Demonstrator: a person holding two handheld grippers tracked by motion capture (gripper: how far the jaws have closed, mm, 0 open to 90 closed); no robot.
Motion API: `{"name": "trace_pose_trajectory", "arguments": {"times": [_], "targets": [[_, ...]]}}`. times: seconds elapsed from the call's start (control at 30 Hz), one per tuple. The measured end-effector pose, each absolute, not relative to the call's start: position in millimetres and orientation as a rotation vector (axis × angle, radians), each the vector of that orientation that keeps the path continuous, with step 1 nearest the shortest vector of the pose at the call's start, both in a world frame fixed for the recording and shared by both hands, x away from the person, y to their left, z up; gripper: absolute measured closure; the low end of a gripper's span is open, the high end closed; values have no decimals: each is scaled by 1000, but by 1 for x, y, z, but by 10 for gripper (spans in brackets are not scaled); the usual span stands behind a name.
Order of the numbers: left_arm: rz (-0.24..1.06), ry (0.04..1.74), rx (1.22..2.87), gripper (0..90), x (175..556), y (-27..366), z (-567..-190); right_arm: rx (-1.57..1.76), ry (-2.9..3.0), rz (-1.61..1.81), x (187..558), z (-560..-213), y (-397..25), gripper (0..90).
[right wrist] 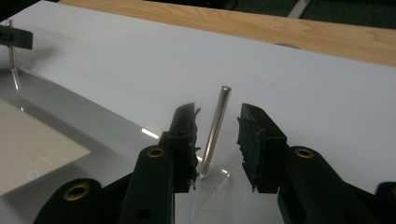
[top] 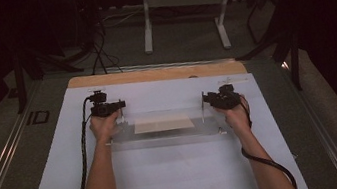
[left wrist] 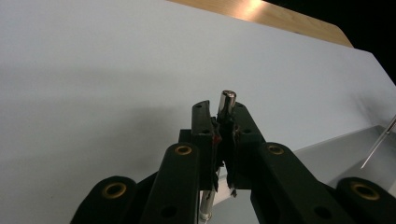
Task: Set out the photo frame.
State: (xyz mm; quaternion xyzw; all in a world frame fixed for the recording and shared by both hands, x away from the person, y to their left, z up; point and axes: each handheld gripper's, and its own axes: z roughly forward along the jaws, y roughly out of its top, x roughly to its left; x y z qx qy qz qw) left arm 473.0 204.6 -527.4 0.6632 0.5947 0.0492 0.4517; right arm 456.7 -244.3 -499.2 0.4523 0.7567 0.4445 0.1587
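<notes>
I am looking down on both forearms, which are reaching up from the near edge of the white sheet (top: 168, 175), roughly parallel, wrists bent slightly inward, each hand wrapped around its tool at the middle of the sheet. My left gripper (left wrist: 223, 140) is sitting at the left end of the clear acrylic plate (top: 163, 138), and its jaws are pressing together on the left metal pin (left wrist: 227, 103), whose rounded tip is poking up just above them. My right gripper (right wrist: 217, 144) is sitting at the plate's right end with its jaws standing apart on either side of the right metal pin (right wrist: 215, 130); I am seeing a gap on both sides, so nothing is being squeezed there. That pin is rising, slightly tilted, from a clear corner of the plate.

I am counting two grippers, two pins that I can be sure of, one clear plate and one pale rectangular sheet (top: 163, 124) lying at the plate's centre. The plate is lying across the middle of the white sheet, closer to its far edge. I am not making out any readable writing or brand marks.
</notes>
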Motion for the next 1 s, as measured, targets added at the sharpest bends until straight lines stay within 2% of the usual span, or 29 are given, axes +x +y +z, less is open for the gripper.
{"name": "trace_pose_trajectory", "arguments": {"times": [0.67, 1.0], "targets": [[115, 1473, 1637, 836, 473, 205, -528, 1103, 2181, 1282, 400, -491, -259, 626], [106, 1478, 1630, 834, 473, 205, -528, 1133, 2204, 1216, 385, -504, -268, 630]]}}
